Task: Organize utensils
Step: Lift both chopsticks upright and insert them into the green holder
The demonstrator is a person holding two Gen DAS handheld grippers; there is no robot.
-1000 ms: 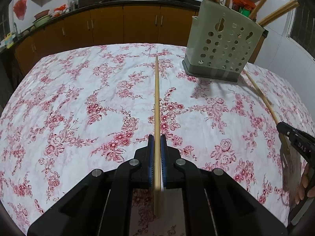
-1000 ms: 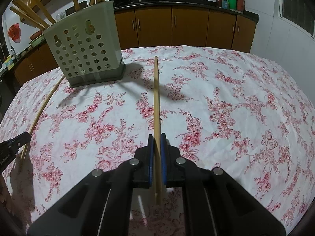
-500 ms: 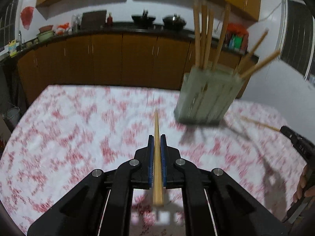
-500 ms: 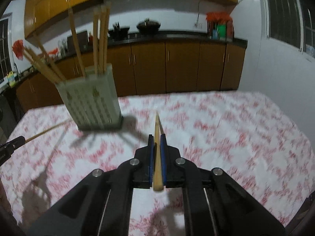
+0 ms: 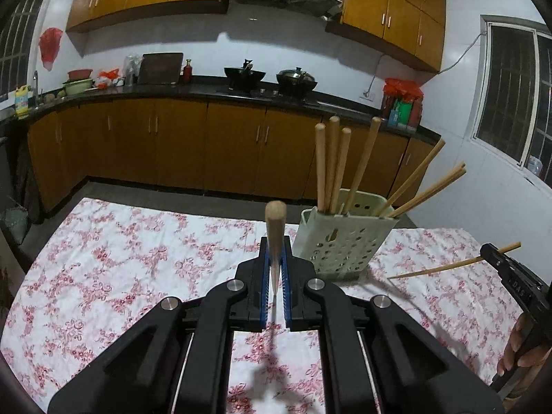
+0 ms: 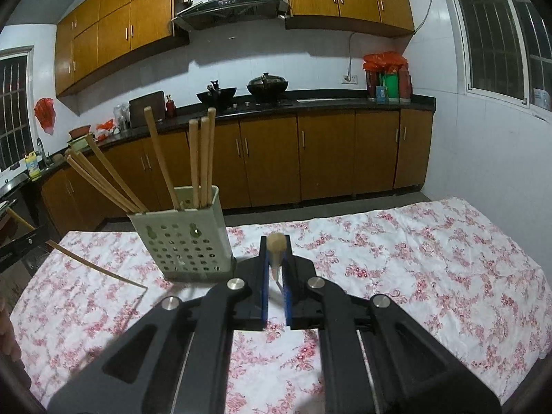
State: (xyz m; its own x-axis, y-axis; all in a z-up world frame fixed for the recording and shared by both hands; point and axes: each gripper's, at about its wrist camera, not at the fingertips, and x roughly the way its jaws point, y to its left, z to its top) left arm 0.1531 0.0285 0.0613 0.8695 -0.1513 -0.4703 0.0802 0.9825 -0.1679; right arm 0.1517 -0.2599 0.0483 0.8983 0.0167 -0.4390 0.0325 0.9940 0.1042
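Note:
My left gripper [image 5: 275, 243] is shut on a wooden chopstick [image 5: 275, 219] whose thick end points up and away, off the table. My right gripper [image 6: 277, 250] is shut on a second chopstick [image 6: 277, 243], also in the air. A pale green perforated holder [image 5: 341, 245] stands on the floral cloth just right of the left gripper, with several chopsticks upright or leaning in it. In the right wrist view the holder [image 6: 183, 238] is just left of my gripper. Each view shows the other gripper at its edge: right [image 5: 490, 253], left [image 6: 38, 236], each with its chopstick [image 5: 434, 270] [image 6: 96, 269].
The table [image 5: 103, 258] is covered by a white cloth with red flowers. Behind it run orange-brown kitchen cabinets [image 6: 327, 158] under a dark counter with pots. A person's fingers [image 5: 517, 345] grip the right tool's handle. A window [image 6: 500, 34] is on the right wall.
Both grippers have risen and tilted upward, lifting their chopsticks off the cloth. The holder now sits lower in each view, and more of the kitchen wall shows.

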